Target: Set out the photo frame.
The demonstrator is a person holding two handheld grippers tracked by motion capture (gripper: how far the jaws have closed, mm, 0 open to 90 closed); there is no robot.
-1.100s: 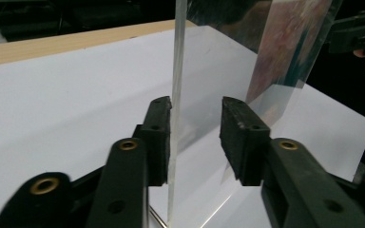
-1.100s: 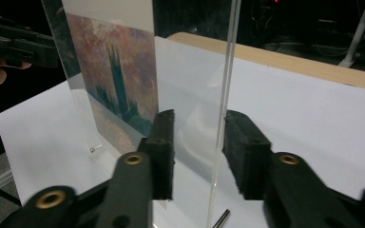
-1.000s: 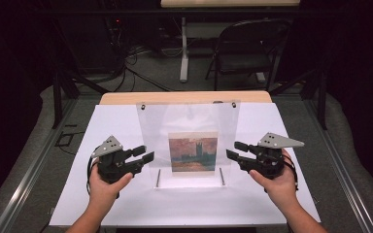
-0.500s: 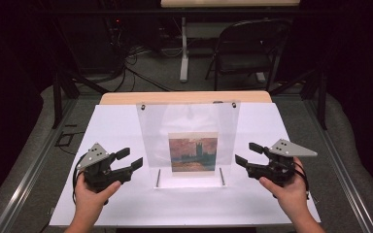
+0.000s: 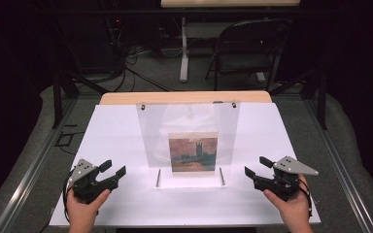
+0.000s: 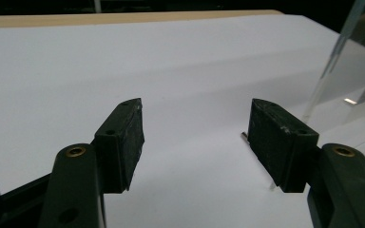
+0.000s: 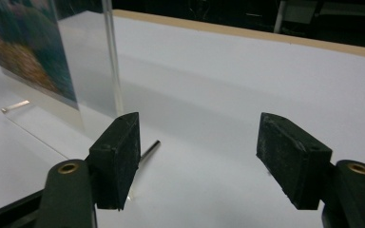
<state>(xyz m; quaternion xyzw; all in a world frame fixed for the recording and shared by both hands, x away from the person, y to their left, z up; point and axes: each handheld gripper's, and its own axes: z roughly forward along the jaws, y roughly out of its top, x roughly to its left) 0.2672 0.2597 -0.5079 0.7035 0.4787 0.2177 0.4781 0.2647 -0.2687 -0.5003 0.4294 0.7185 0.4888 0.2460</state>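
Note:
A clear acrylic stand (image 5: 188, 121) is upright in the middle of the white table (image 5: 116, 131), with a small painting print (image 5: 193, 154) of a reddish skyline in its lower part. Two thin metal rods (image 5: 158, 177) lie at its foot. My left gripper (image 5: 113, 170) rests open near the front left, apart from the stand, nothing between its jaws. On the front right sits my right gripper (image 5: 255, 166), open too and empty. The stand's edge (image 7: 110, 52) and the print (image 7: 26, 47) appear close in the right gripper view; the stand's edge (image 6: 335, 52) is at the far right of the left gripper view.
Beyond the white sheet runs the table's wooden back edge (image 5: 184, 98). Behind it stand a folding chair (image 5: 245, 48), a table leg (image 5: 184, 53) and cables on the floor. Metal rails (image 5: 34, 165) flank the table on both sides.
Both hands have drawn back toward the front edge and outward, away from the stand. Both grippers stayed open.

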